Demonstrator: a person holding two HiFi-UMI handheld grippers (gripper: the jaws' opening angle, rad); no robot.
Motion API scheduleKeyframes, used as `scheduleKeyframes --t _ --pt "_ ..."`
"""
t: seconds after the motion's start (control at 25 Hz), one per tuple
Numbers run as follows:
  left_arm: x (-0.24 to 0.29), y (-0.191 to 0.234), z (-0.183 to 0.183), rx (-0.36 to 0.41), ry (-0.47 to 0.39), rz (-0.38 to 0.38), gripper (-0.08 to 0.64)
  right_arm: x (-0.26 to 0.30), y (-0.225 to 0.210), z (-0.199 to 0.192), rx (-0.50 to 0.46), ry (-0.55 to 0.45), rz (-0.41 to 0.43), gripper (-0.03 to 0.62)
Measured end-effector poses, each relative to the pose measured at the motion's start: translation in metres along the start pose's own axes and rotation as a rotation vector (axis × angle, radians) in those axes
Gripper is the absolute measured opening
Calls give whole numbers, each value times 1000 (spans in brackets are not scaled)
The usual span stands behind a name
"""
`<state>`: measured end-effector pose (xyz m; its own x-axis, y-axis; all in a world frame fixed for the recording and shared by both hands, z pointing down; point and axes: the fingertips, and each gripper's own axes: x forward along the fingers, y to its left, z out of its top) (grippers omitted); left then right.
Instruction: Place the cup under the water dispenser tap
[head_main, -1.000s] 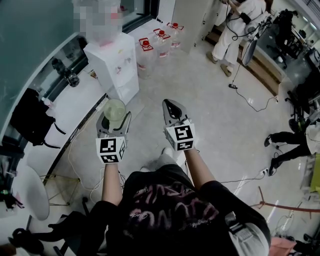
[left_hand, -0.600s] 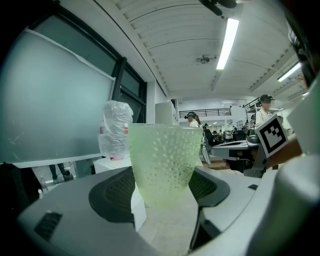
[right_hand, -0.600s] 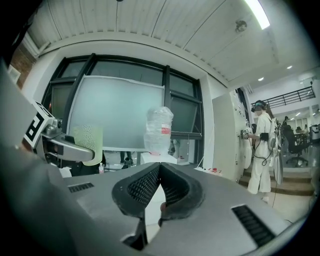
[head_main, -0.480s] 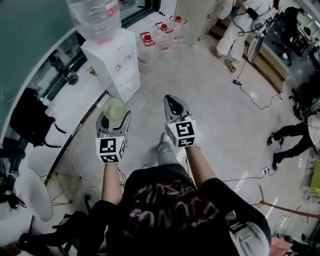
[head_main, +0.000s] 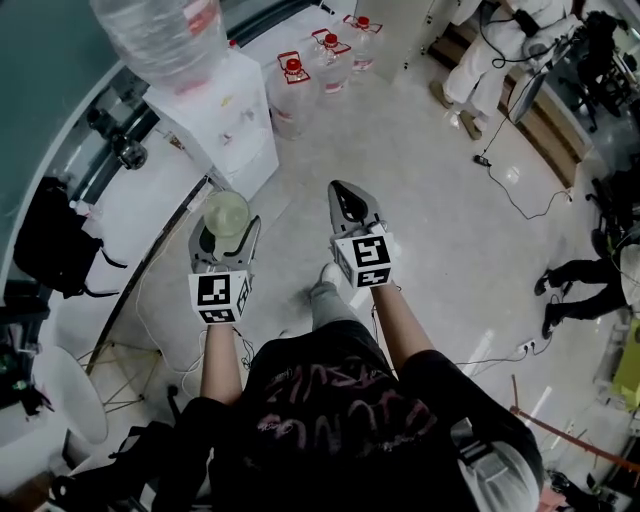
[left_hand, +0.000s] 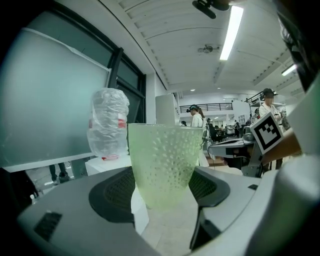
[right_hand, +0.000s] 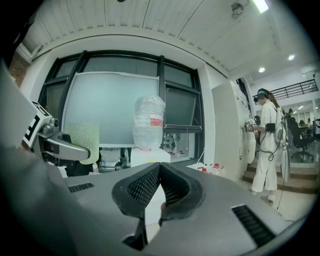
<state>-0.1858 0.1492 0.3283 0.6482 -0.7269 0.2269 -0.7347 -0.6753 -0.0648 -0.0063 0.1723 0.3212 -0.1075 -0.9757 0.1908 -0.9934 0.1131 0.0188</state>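
Green cup (left_hand: 161, 162) gripped upright in left gripper (head_main: 227, 232), seemingly short of water dispenser (head_main: 235, 135).

I see a pale floor (head_main: 420, 180) carrying the white water dispenser (head_main: 225, 135), three red-capped water jugs (head_main: 288, 100) just beside it, and a black cable (head_main: 515, 192).

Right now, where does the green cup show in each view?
Head view: cup left of centre, held by the left gripper.
Left gripper view: cup dead centre, close up.
Right gripper view: cup small, at the far left.
Shared landmark: the upturned water bottle.
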Motion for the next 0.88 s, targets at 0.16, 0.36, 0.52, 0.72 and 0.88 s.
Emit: scheduleKeyframes --t 0.16,0.36,0.52,0.72,0.88 --pt "42 2 11 -3 3 33 344 35 -32 4 0 10 38 14" --pt "84 0 21 -12 17 71 344 71 -72 9 13 18 70 14" --pt "112 1 29 -8 33 96 344 96 -94 12 24 20 102 14" --pt "138 0 32 0 51 104 344 119 -108 12 30 21 136 14" --pt "154 0 28 -15 62 106 344 133 -114 7 28 35 151 14"
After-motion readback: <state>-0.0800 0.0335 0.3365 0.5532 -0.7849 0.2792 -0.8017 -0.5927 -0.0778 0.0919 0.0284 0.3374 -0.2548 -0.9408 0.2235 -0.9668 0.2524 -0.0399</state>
